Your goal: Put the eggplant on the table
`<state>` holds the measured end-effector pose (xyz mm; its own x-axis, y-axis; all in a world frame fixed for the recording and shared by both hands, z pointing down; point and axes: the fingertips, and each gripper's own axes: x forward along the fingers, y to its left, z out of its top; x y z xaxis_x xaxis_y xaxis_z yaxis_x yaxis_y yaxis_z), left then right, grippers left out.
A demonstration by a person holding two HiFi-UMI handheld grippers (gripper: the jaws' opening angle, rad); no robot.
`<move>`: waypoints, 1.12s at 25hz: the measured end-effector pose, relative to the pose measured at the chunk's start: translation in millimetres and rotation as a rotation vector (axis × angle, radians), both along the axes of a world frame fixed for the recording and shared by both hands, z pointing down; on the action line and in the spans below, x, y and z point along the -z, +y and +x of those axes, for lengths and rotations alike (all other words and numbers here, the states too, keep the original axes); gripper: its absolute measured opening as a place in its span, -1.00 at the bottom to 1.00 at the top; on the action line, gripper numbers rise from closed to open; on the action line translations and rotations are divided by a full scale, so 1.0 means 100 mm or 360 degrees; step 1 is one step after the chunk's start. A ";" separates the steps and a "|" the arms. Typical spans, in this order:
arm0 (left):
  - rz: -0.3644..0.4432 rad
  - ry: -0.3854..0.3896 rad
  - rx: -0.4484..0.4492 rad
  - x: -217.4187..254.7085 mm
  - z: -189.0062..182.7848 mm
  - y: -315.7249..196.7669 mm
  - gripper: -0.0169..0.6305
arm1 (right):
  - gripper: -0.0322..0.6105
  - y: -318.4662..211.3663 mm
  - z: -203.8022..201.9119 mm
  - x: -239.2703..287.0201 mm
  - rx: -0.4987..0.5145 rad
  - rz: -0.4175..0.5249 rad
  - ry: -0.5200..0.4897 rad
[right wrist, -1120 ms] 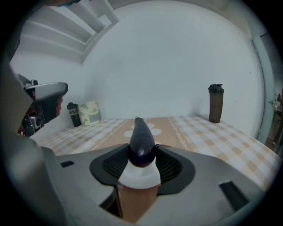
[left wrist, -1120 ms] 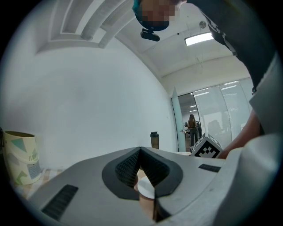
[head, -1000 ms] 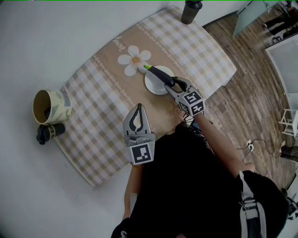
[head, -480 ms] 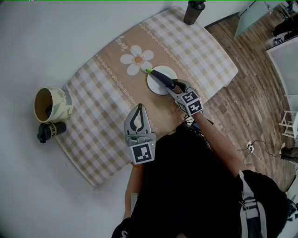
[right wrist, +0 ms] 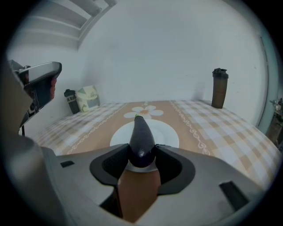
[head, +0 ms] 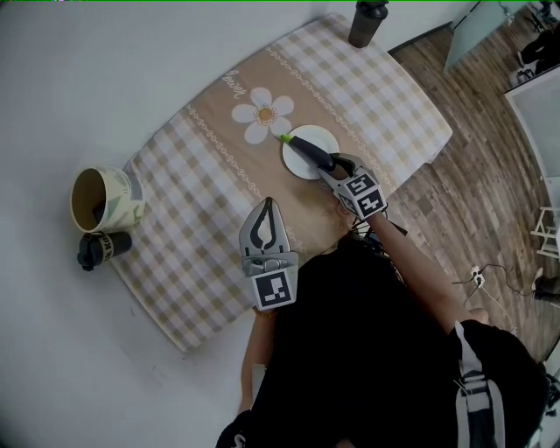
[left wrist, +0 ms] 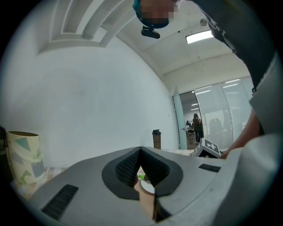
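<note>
A dark purple eggplant (head: 306, 150) with a green stem end is clamped at its thick end by my right gripper (head: 329, 164), which is shut on it. It points away from me, out over a small white plate (head: 325, 137) on the checked tablecloth. In the right gripper view the eggplant (right wrist: 140, 137) lies low over the plate (right wrist: 168, 133), and whether it touches I cannot tell. My left gripper (head: 268, 205) hovers shut and holds nothing, near the table's front edge to the left of the plate. Its tips (left wrist: 140, 151) meet.
A patterned paper cup (head: 103, 199) and a small dark bottle (head: 102, 248) stand off the cloth at the left. A dark shaker bottle (head: 367, 22) stands at the far corner. A daisy print (head: 265, 115) lies just beyond the plate. The table's right edge drops to wooden floor.
My right gripper has sunk with the eggplant, which now lies lower over the plate. The left gripper has kept still.
</note>
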<state>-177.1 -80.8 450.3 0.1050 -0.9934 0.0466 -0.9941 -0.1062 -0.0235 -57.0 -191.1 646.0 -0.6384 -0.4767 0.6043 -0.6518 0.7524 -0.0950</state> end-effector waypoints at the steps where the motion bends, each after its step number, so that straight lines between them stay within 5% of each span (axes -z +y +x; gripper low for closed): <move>1: 0.0003 -0.0001 -0.0001 0.00 0.01 0.01 -0.94 | -0.28 0.01 0.01 -0.01 0.0003 -0.0004 0.0004; 13: -0.0015 -0.0011 -0.0007 -0.03 0.01 0.02 -0.94 | -0.26 0.02 0.00 -0.04 0.0030 0.0011 0.0030; 16: -0.0024 -0.0024 -0.0014 -0.04 0.03 0.05 -0.94 | -0.07 0.08 -0.01 -0.04 0.0055 -0.0001 0.0033; 19: -0.0021 -0.0035 -0.0022 -0.05 0.03 0.03 -0.94 | 0.07 0.08 -0.06 -0.01 0.0097 -0.0009 -0.0012; 28: -0.0035 0.0009 -0.0046 -0.13 0.10 0.03 -0.94 | 0.08 0.09 0.01 0.42 0.0143 0.0077 -0.0190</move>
<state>-167.1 -77.6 462.8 0.1340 -0.9887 0.0680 -0.9907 -0.1353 -0.0155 -56.5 -181.7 603.8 -0.7460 -0.4411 0.4989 -0.5676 0.8130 -0.1300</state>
